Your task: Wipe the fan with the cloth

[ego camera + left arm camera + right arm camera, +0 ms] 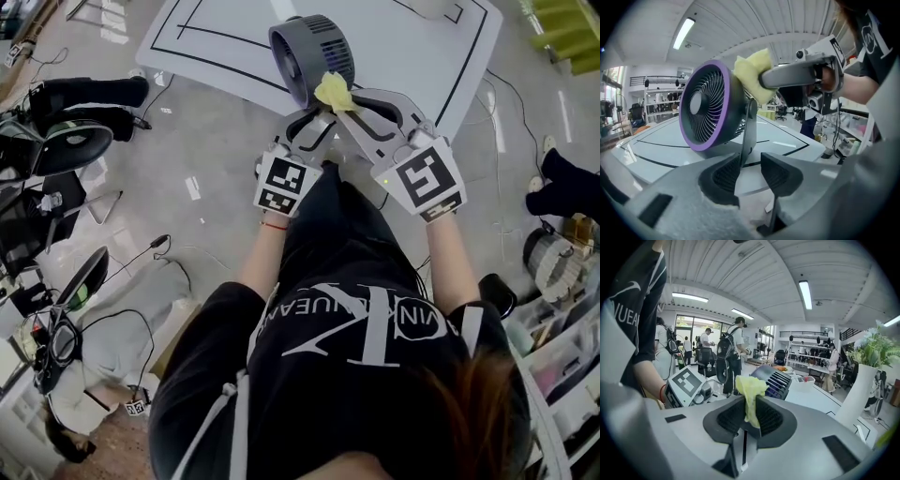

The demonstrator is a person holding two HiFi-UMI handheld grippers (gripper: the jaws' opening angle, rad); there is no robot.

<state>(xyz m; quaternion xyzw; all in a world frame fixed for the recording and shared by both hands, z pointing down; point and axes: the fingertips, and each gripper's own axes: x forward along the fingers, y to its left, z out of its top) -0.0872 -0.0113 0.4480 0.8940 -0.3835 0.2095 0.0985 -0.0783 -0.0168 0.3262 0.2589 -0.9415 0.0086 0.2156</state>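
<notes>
A grey fan (309, 52) with a purple front ring (705, 105) stands on the white table (412, 47), near its front edge. My right gripper (339, 103) is shut on a yellow cloth (334, 91), and the cloth rests against the top back of the fan's housing (771, 378). The cloth (750, 390) hangs pinched between the right pads. My left gripper (316, 127) is open just below and beside the fan; nothing lies between its pads (722, 176), and the fan's stand shows beyond the gap. The cloth (752, 75) and right gripper (797, 77) appear above in the left gripper view.
Black lines mark the tabletop. A white vase with a plant (860, 390) stands on the table to the right. Office chairs (66, 141), cables and gear crowd the floor at left, bins (562, 347) at right. People stand in the background (726, 357).
</notes>
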